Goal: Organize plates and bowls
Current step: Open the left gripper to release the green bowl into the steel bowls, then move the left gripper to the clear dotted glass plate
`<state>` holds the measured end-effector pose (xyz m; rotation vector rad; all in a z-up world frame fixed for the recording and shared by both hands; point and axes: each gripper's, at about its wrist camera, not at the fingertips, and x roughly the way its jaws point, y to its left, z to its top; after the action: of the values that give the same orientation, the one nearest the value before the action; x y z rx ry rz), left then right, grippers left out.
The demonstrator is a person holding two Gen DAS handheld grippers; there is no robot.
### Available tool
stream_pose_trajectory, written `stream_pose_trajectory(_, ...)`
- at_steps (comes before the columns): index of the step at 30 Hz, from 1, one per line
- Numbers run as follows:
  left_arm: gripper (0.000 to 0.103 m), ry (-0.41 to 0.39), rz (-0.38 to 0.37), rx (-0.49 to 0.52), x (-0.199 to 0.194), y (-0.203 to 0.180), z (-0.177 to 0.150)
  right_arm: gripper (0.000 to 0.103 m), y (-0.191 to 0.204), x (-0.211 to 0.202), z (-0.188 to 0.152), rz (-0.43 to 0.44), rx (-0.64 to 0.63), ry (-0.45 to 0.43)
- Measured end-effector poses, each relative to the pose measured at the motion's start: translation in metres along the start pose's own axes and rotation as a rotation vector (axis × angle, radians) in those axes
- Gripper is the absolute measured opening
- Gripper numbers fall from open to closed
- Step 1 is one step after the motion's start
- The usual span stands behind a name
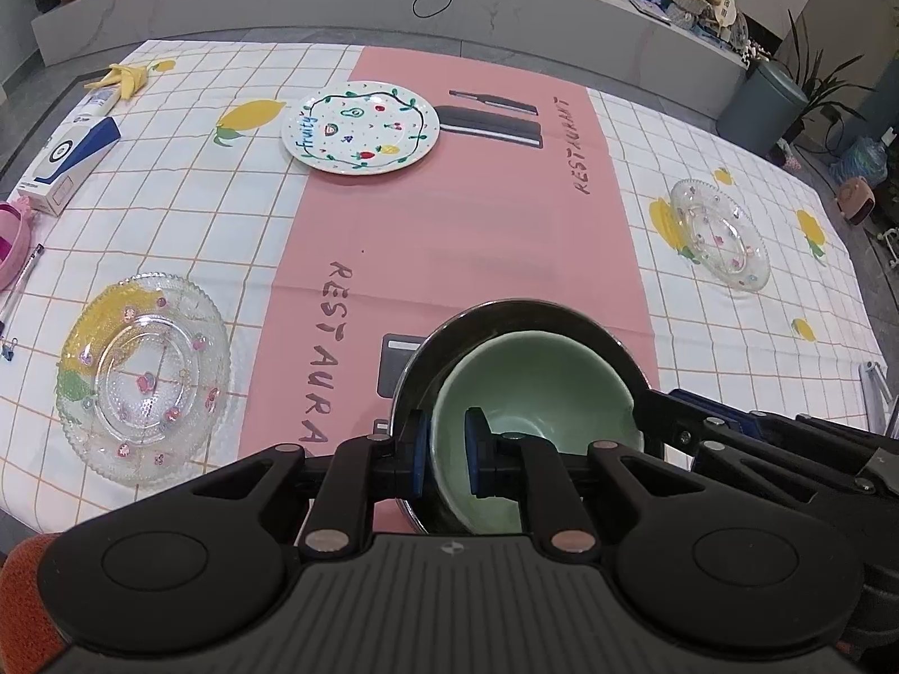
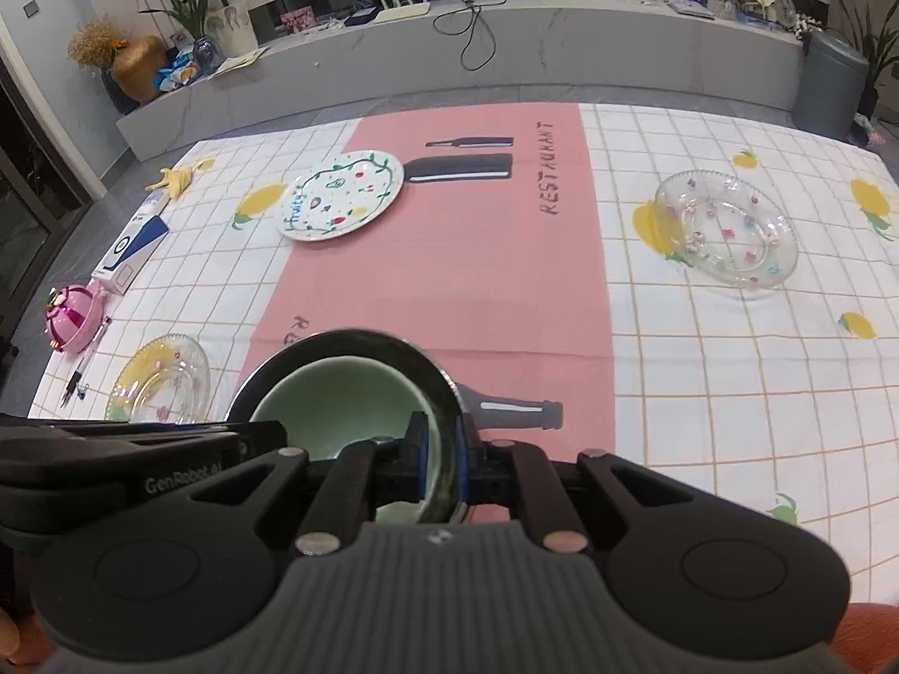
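My left tongs [image 1: 448, 452] pinch the green bowl [image 1: 539, 387] nested in the dark bowl [image 1: 522, 314], right tongs [image 2: 442, 463] clamp both rims, near edges hidden behind my rig, on the tabletop [image 1: 477, 236].

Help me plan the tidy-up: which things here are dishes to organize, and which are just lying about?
To organize: green bowl sitting inside dark bowl; painted plate; large glass plate; small glass plate.

Lying about: banana peel; blue-and-white box; pink toy; pen.
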<state>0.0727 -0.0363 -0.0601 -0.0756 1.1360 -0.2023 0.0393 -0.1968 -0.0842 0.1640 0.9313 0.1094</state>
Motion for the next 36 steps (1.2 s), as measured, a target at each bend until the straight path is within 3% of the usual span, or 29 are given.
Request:
stream_pose_trajectory(4,0.021,-0.021,-0.019,0.001,-0.007,0.000,0.002,0.028,-0.004,-0.007,0.002,0.000,0.013,-0.027)
stream_pose_trajectory(9,0.033,-0.054,-0.015,0.009,-0.018,0.002,0.004,0.034,-0.006,-0.016,0.006,0.018,0.036,-0.056)
stream_pose_trajectory(13,0.035,-0.075,-0.024,0.013,-0.028,0.007,0.005,0.038,-0.003,-0.024,0.008,0.036,0.049,-0.084)
stream_pose_trajectory(21,0.035,-0.102,-0.009,-0.002,-0.044,0.035,0.007,0.040,0.018,-0.026,0.013,0.137,0.052,-0.081)
stream_pose_trajectory(36,0.040,-0.158,0.085,-0.128,-0.068,0.135,0.003,0.045,0.102,0.001,0.019,0.248,-0.067,-0.016)
